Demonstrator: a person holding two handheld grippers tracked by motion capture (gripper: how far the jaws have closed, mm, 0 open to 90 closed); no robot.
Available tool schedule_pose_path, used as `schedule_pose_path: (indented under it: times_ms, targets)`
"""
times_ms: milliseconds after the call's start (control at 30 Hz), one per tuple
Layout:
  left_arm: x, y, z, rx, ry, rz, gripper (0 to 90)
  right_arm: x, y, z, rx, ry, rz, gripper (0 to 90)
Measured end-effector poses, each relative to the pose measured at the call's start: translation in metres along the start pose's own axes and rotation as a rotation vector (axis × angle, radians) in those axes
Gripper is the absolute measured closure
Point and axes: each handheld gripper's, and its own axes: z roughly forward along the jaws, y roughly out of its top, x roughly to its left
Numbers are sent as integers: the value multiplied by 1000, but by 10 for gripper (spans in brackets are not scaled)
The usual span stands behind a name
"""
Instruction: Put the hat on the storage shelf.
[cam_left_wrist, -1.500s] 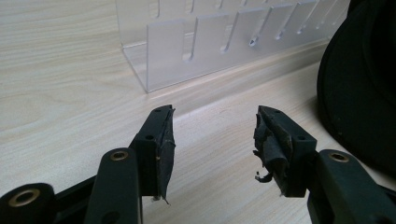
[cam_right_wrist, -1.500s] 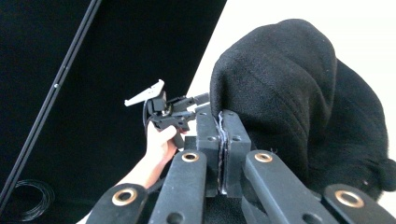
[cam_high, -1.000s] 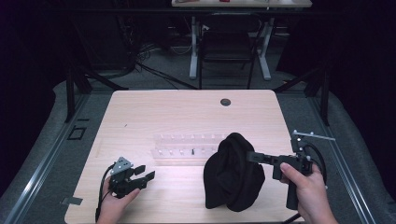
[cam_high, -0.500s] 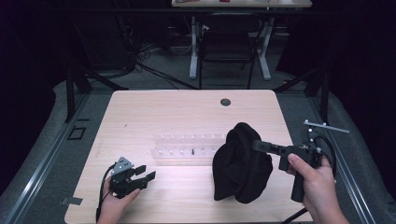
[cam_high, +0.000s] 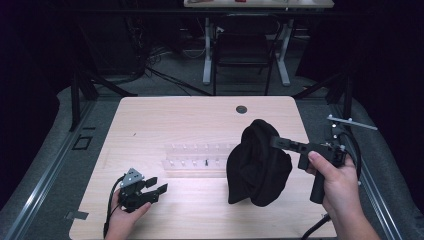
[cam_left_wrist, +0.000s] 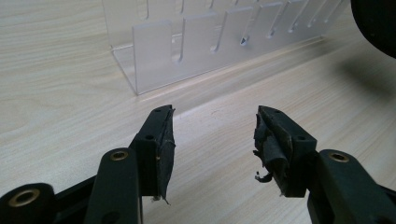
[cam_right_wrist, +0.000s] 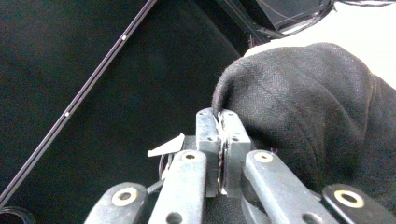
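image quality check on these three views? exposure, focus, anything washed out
High view: the table is evenly lit, surroundings nearly black, the black cloth lacks fold detail. Left gripper view: sharp jaws, the clear rack slightly soft, the cloth's soft shadow at right. Right gripper view: the table corner at upper right blown out white; cloth weave crisp beside the shut right gripper.

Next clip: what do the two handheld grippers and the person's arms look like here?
Both are black pistol-grip tools with riveted linkage arms. The left gripper carries a grey three-cornered plate and a black cable; its claw pads are frayed black tape. The right gripper has a long black claw, a looped cable and a metal bar. Forearms bare, no sleeves.
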Motion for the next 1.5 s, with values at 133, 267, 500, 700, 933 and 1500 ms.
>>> schedule_pose_path:
  times_ms: [133,267,500,700,933,1500]
  targets:
    - [1,0,0,2,1,4,473,1,7,1,-10,-15,-2,888]
    - [0,0,1,1,1,5,473,3,17,4,-15,-28,-12,888]
    - [1,1,0,0,0,3,473,5,29,10,-17,-49,-27,888]
    - [0,1,0,2,-2,5,473,4,37,17,-27,-52,-28,888]
    - [0,1,1,-2,-5,7,473,3,48,32,-30,-58,-18,888]
    - [-1,2,1,-6,-13,10,473,1,65,71,-27,-70,-13,888]
